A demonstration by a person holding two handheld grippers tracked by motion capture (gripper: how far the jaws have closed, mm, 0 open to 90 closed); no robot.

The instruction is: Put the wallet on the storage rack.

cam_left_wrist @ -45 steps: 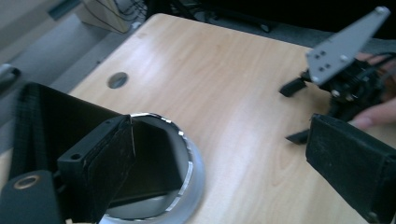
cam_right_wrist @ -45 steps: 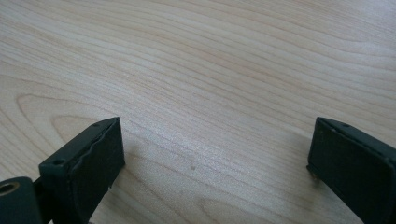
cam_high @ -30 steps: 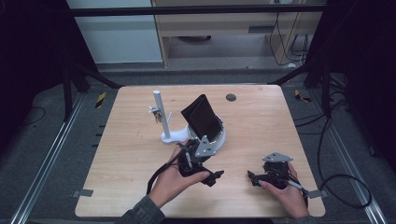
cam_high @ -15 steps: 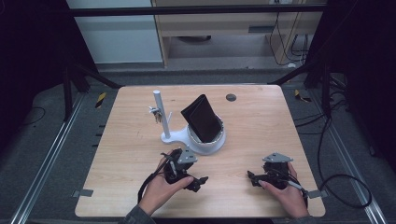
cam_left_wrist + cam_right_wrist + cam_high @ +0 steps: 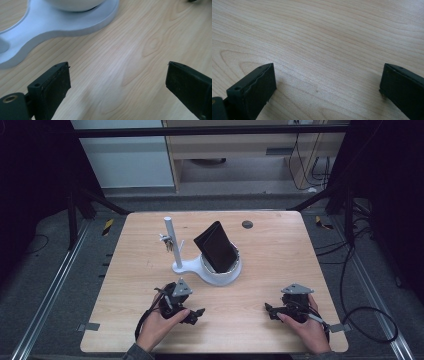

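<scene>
A white stand (image 5: 186, 266) sits mid-table, with an upright post (image 5: 171, 245) and a bowl (image 5: 225, 276). A black wallet (image 5: 216, 247) leans upright in the bowl, and a small bunch of keys (image 5: 165, 240) hangs on the post. My left gripper (image 5: 196, 315) rests low on the wood in front of the stand, open and holding nothing. In the left gripper view its jaws (image 5: 117, 66) stand wide apart over bare wood, with the stand's base (image 5: 62, 22) just beyond. My right gripper (image 5: 268, 310) lies near the front right, also open (image 5: 328, 65) over bare wood.
A small dark disc (image 5: 247, 224) lies near the table's far edge. The wooden table (image 5: 280, 260) has bare wood right of the stand and between the two grippers. Cables run on the floor at the right.
My left gripper has drawn back from the bowl's near side toward the front edge and slightly left. The wallet stays in the bowl. The right gripper has not moved.
</scene>
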